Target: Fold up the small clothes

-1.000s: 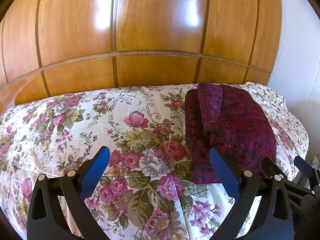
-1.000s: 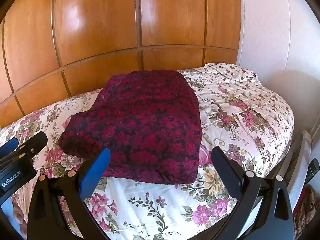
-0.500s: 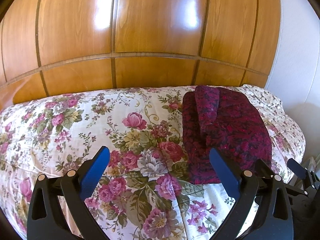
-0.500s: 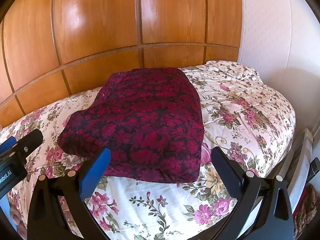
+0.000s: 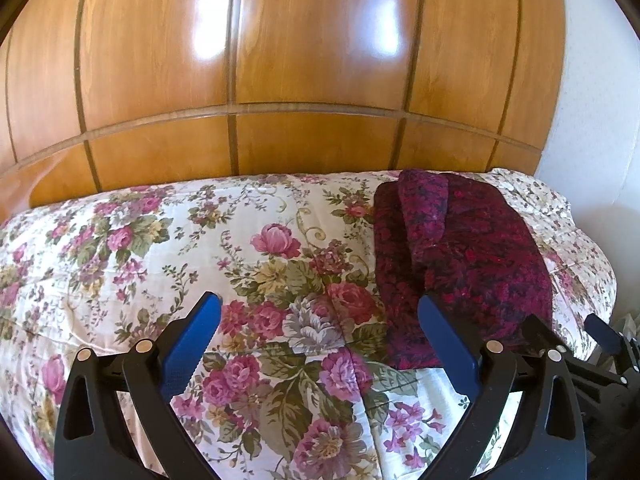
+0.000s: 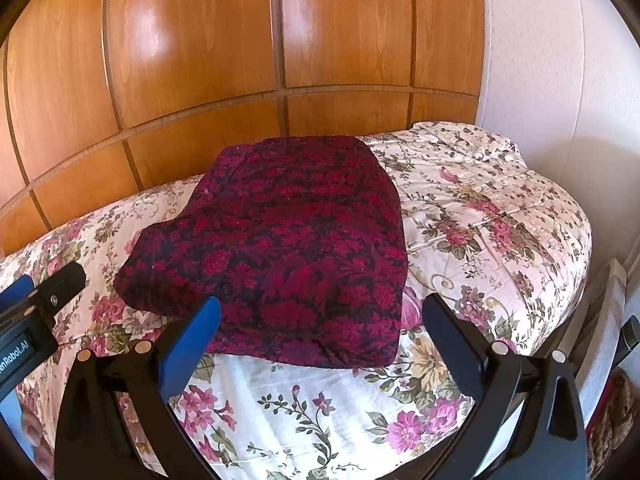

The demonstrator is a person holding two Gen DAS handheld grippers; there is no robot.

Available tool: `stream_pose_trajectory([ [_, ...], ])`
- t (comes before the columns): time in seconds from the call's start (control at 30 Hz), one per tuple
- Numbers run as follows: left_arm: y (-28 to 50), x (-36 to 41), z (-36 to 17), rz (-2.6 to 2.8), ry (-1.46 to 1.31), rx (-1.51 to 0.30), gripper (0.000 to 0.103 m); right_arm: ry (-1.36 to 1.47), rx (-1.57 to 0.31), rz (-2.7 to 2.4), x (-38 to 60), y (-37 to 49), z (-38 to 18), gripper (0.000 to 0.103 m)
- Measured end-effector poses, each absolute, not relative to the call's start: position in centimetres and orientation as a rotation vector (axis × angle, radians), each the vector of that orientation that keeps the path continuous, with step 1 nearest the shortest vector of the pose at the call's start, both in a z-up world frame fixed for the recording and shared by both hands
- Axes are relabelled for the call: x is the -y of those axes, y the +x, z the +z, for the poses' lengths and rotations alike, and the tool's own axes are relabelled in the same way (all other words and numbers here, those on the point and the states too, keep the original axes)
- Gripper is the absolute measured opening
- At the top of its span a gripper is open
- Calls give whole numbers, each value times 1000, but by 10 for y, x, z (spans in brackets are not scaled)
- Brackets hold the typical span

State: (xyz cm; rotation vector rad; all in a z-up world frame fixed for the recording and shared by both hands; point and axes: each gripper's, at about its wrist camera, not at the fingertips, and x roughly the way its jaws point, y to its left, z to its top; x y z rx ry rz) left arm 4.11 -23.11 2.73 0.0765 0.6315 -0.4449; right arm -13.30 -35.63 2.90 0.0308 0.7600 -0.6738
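- The setting is a bed with a flowered quilt (image 6: pixel 492 216), pushed against a glossy wooden panelled headboard (image 5: pixel 312 60), with a pale wall (image 6: pixel 560 60) off to the right of both hand-held grippers.
- Nearest in the left wrist view, the left hand-held gripper (image 5: pixel 320 322) has its blue-padded jaws wide apart and nothing between them; it hangs over bare quilt, and the garment lies ahead and to its right.
- The right hand-held gripper (image 6: pixel 320 320) is likewise spread apart and empty, with the near hem of the dark red patterned garment (image 6: pixel 288 248) straight ahead, just beyond its fingertips.
- The garment lies flat on the quilt, already doubled over: in the left wrist view a narrower flap sits along its left side, so more than one layer is stacked there.
- Risk, near edge: the quilt is soft and puffy. A pinch that comes in too low would probably catch the quilt along with the hem and drag the bedding up.
- Risk, layers: a shallow grab may take only the top layer, so the stack would peel open instead of folding over.
- Risk, left flap: it looks loose, and one-sided lifting would likely let it slide or unroll.
- Risk, far side: the garment's right edge lies toward the bed's rounded corner; a hard pull that way could carry it off the edge.
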Motion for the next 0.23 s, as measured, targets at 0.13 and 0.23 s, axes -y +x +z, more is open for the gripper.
stream_pose_trajectory([
  [0.13, 46, 229, 22, -421, 68, -656, 98, 32, -735, -687, 365, -133, 39, 101],
  [0.23, 49, 226, 15, -402, 82, -664, 98, 31, -705, -720, 377, -132, 52, 101],
])
